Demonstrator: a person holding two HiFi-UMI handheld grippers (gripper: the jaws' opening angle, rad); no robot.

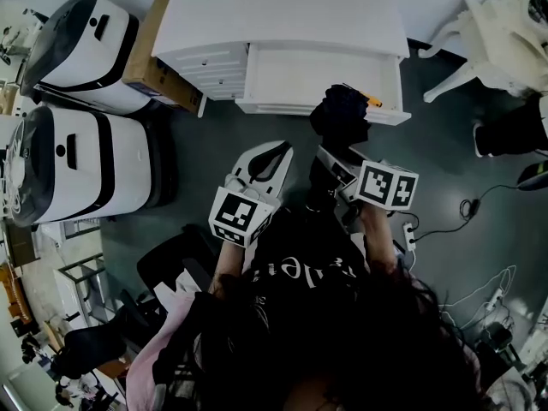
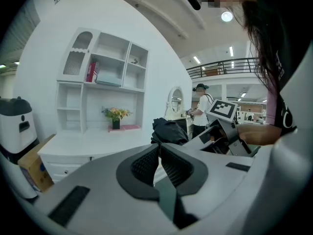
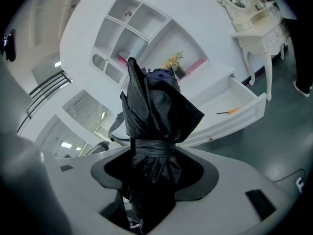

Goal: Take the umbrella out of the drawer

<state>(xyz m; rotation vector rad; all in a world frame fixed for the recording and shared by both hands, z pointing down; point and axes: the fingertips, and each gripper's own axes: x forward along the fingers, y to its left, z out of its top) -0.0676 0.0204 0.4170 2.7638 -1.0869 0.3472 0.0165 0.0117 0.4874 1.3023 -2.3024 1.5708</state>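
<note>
Right gripper (image 3: 154, 168) fingers pinch the folded black umbrella (image 3: 156, 106), held out of the open drawer (image 1: 300, 75), near its front edge. Left gripper (image 2: 159, 155), fingers pressed together on nothing, hangs beside it. An orange tool (image 1: 374, 102) lies by the drawer's right wall. Bare floor (image 1: 445, 144) spreads to the right.

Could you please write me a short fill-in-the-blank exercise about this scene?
1. The right gripper is shut on the ____.
2. The left gripper holds nothing, and its jaws are ____.
3. The drawer of the white desk stands ____.
Missing words: umbrella; shut; open.
</note>
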